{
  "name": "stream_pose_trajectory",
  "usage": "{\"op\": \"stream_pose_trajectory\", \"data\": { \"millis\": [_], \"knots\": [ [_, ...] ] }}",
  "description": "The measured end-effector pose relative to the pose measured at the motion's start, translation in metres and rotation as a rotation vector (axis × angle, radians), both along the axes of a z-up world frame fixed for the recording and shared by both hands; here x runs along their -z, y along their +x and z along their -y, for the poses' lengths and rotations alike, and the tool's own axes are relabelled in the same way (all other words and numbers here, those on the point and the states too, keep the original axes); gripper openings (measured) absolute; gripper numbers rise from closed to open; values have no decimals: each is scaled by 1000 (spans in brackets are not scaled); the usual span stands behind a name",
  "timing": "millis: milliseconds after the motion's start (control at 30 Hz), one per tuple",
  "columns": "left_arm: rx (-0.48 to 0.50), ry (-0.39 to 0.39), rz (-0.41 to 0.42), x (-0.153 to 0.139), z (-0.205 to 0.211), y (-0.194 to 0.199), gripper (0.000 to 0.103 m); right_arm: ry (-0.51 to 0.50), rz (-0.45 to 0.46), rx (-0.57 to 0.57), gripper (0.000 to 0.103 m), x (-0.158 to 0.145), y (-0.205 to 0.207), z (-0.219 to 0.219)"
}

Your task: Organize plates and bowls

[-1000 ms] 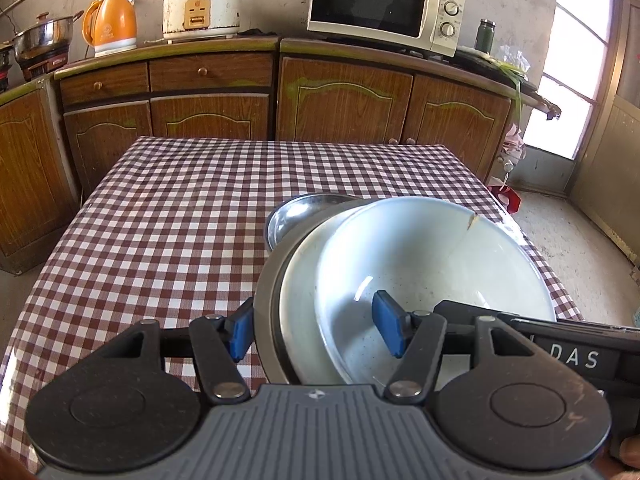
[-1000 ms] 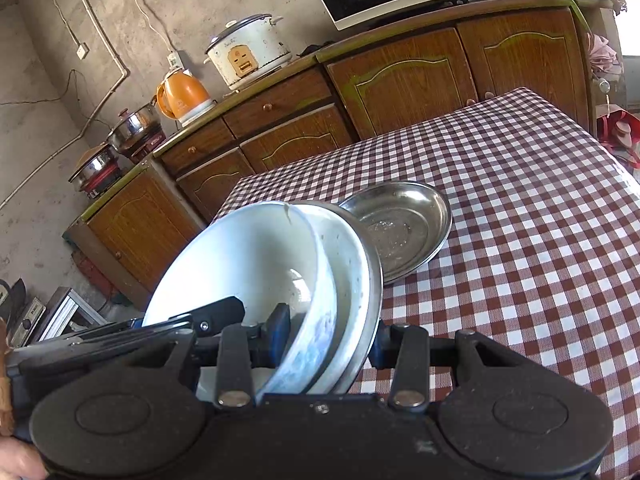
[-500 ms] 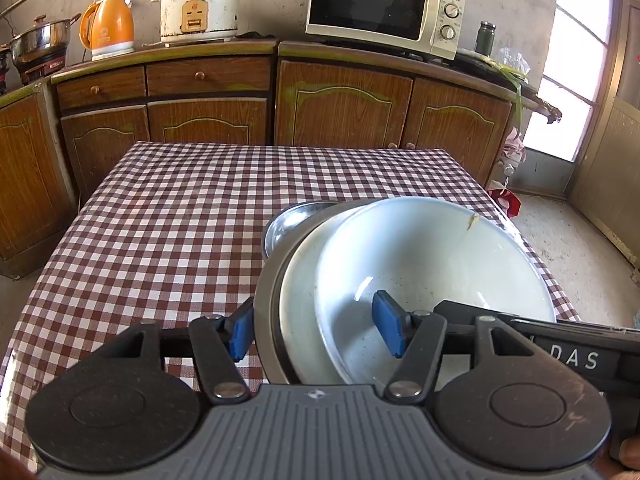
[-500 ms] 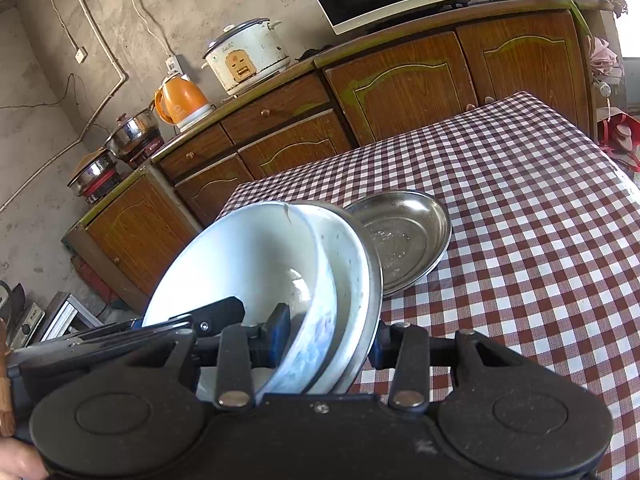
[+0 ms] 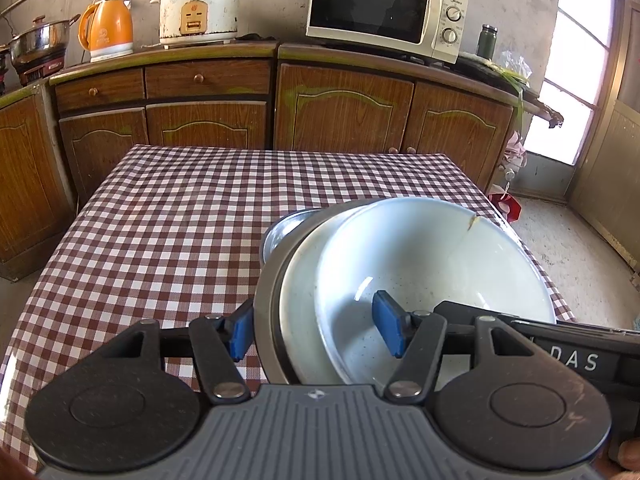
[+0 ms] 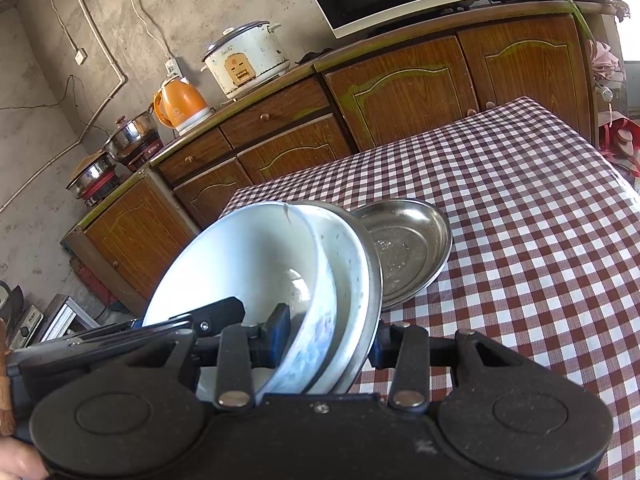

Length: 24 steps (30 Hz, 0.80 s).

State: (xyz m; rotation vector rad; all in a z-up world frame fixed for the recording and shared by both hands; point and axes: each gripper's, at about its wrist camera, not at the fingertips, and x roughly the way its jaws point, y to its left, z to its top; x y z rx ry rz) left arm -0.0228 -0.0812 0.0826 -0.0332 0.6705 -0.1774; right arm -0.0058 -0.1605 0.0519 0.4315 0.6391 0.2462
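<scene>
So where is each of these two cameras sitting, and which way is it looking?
Left wrist view: sits on the left gripper, looks along its blue fingers over the checked table to the cabinets; the jaws clamp the stack of dishes.
Right wrist view: sits on the right gripper, looks slantwise across the table to the same cabinets; a hand shows bottom left.
Shared: the stack, the steel plate, microwave, rice cooker, orange kettle.

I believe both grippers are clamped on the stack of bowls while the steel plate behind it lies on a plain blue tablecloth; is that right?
Not quite: the tablecloth is checked red and white, not plain blue, as the right wrist view shows. Otherwise yes: the left gripper and right gripper clamp the stack of bowls, with the steel plate behind it.
</scene>
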Motion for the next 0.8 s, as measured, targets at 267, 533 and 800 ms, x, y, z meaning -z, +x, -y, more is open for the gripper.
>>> {"op": "stream_pose_trajectory", "data": {
  "millis": [267,533,800],
  "knots": [
    [7,-1,10,-2,-1,6,62,0,9,3,48,-5,9,5],
    [16,4,16,-4,1,13,62,5,12,9,48,-8,15,10],
    [26,-1,25,-7,3,20,62,-1,20,14,48,-11,20,15]
  ]
}}
